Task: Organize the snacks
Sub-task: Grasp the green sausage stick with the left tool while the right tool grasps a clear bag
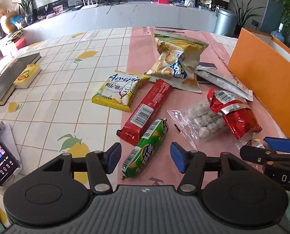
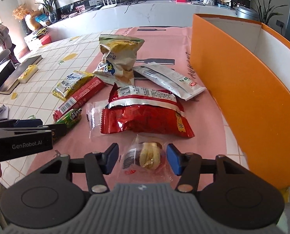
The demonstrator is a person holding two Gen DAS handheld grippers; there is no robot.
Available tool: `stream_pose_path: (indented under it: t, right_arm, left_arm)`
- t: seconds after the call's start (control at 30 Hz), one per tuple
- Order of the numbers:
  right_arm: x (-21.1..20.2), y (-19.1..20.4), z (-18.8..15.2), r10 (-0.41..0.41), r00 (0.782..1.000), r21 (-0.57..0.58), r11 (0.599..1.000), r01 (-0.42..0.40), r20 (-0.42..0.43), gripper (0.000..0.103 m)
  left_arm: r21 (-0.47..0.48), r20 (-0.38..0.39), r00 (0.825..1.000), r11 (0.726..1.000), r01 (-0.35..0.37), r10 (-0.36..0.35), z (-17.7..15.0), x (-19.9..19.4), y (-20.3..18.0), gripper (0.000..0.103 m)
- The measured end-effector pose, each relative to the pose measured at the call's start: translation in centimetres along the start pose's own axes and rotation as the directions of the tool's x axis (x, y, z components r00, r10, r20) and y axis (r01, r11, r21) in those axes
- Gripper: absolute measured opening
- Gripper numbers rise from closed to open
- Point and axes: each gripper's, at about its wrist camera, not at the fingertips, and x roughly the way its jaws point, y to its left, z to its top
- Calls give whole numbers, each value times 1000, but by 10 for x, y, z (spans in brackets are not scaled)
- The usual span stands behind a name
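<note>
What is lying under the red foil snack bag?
The red foil bag lies partly on a clear packet of pale round balls, whose left part sticks out. The part of the packet beneath the bag is covered.

both views are bright with daylight, strongest left of the orange box [image 2: 242, 89] where the room's far left edge blows out white. foil snack packs [image 2: 145, 115] show glare. shadows are soft. fisheye bending curves the counter [image 1: 125, 13]; corners vignette black. focus stays sharp.
</note>
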Motion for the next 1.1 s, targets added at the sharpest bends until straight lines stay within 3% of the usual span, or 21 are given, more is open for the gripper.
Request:
stream_pose_path:
  t: [0.47, 0.73, 1.1]
  right_arm:
    - [10, 8, -4, -48, 999, -64, 997, 46, -20, 53]
    - [13, 5, -7, -54, 998, -51, 997, 52, -41, 43]
    - [2, 7, -9, -51, 998, -69, 996, 49, -32, 42]
  left_arm:
    - [54, -3, 1000, 999, -4, 4, -2, 15, -9, 66]
    - [69, 6, 1000, 998, 13, -13, -3, 12, -16, 27]
    - [53, -19, 1000, 998, 15, -14, -7, 4, -21, 25]
